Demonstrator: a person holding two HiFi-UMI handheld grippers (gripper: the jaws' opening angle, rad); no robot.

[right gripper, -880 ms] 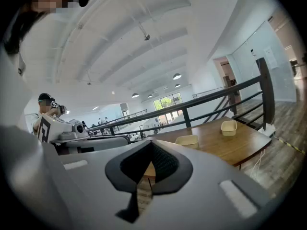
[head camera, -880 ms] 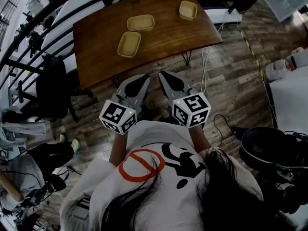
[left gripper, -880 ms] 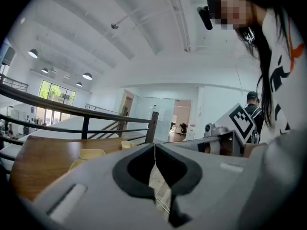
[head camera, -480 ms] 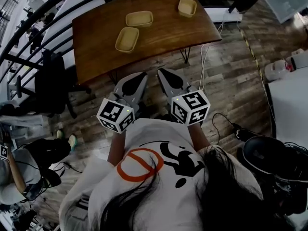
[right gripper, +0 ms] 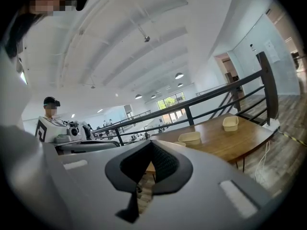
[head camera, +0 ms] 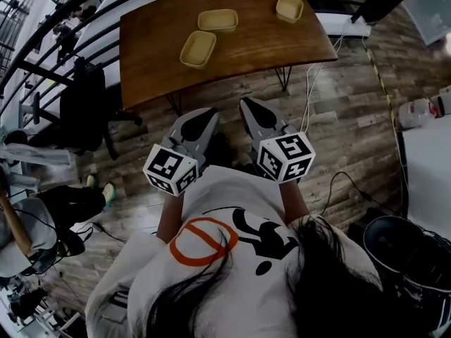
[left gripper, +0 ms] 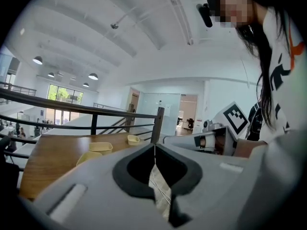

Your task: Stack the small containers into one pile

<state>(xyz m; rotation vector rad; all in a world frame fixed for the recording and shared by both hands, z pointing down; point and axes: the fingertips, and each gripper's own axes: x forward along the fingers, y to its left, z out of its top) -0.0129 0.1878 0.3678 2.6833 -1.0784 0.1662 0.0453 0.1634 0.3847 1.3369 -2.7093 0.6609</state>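
A brown wooden table is set on a grey-brown plank floor beside a black railing, a black office chair is placed nearby, and the white ceiling is lit by round lamps.

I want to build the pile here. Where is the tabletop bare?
Free: the table left of the near container, and the stretch between it and the corner container. Tightest where the middle container sits beside the near one.
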